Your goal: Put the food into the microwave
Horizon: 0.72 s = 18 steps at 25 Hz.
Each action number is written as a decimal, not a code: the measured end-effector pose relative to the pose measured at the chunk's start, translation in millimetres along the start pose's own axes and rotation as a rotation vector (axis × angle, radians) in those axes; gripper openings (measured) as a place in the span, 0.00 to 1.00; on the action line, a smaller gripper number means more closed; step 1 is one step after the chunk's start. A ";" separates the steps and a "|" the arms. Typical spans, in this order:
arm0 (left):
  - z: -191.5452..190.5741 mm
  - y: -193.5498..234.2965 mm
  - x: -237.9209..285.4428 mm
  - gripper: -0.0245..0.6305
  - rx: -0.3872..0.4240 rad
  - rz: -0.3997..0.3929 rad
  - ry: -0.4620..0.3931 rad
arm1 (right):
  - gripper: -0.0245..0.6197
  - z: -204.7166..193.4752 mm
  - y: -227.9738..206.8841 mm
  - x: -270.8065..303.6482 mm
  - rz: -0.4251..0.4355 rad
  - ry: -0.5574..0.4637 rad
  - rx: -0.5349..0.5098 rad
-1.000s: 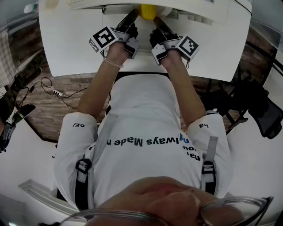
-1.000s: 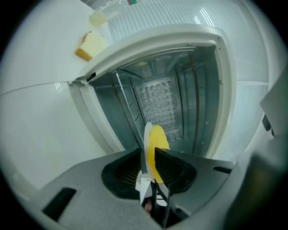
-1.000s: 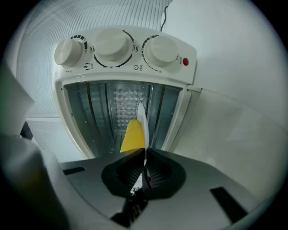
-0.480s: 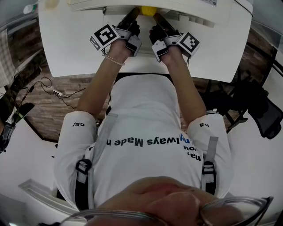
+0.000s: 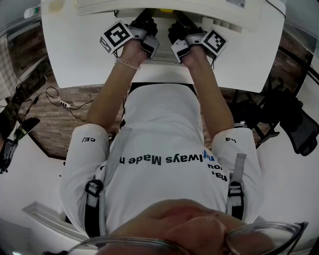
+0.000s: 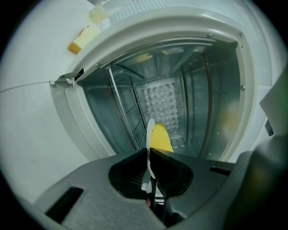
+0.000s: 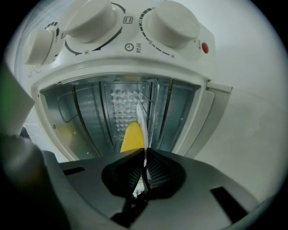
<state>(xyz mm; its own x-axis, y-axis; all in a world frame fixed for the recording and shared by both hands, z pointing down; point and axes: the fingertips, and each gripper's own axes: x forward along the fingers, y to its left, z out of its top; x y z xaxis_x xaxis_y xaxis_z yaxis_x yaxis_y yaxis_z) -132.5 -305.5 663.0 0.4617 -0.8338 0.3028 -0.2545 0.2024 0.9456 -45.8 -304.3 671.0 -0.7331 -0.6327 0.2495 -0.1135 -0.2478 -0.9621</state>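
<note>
1. Both rims of the thin white round plate (image 6: 150,130) are pinched: left gripper (image 6: 148,155) pressed onto one edge, right gripper (image 7: 145,157) pressed onto the opposite edge.
2. Pushed forward since a second ago. The yellow curved piece of food (image 6: 159,138) on the plate, then plain at the opening in the head view, is now almost out of sight under the top edge of the white metal-lined microwave (image 5: 199,6).
3. Judged from that: past the threshold and well into the cavity, but carried in the air, not yet set down.
4. Tight at the sides: the white door frame is close around both gripper bodies. The thin wire rack (image 6: 121,99) is just beside the plate's flat face, probably underneath.
5. Open room ahead: clear cavity up to the dimpled back wall.
6. Open room behind: microwave at the far edge of the white desk (image 5: 75,50), with bare top toward the near edge for backing out.
</note>
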 end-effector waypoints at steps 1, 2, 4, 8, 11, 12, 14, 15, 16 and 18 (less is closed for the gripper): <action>0.5 0.0 0.8 0.07 -0.001 0.000 0.000 | 0.07 0.7 0.3 0.8 0.001 0.000 0.001; 0.6 0.0 1.2 0.07 -0.002 -0.001 0.000 | 0.07 1.3 0.6 1.3 0.003 -0.001 -0.001; 0.5 -0.9 1.5 0.07 0.000 -0.005 0.002 | 0.07 2.0 1.6 1.4 0.006 0.001 -0.016; -1.0 -5.5 -4.9 0.07 0.031 -0.012 0.001 | 0.14 0.9 4.0 -3.4 0.008 0.015 -0.044; -7.9 -9.9 -17.3 0.07 0.047 -0.005 -0.010 | 0.15 1.7 7.7 -19.4 0.010 0.019 -0.064; -10.2 -12.1 -22.6 0.07 0.051 -0.004 -0.016 | 0.15 1.7 8.1 -26.3 0.003 0.021 -0.075; -11.1 -15.8 -33.0 0.07 0.059 -0.004 -0.024 | 0.15 0.8 6.8 -36.3 -0.014 0.027 -0.096; -9.9 -17.2 -37.6 0.07 0.063 -0.006 -0.026 | 0.15 0.2 7.5 -38.8 -0.017 0.030 -0.114; -9.0 -19.0 -41.8 0.07 0.067 -0.010 -0.027 | 0.15 -0.5 9.8 -41.0 -0.016 0.033 -0.134; -10.9 -26.2 -49.4 0.07 0.085 -0.021 -0.023 | 0.15 -2.3 19.4 -47.8 -0.007 0.038 -0.181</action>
<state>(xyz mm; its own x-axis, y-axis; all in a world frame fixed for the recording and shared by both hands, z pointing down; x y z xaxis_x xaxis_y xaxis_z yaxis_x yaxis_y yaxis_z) -139.3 -264.0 624.6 0.4485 -0.8492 0.2788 -0.3163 0.1410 0.9381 -14.5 -277.2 640.2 -0.7564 -0.6021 0.2556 -0.2355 -0.1139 -0.9652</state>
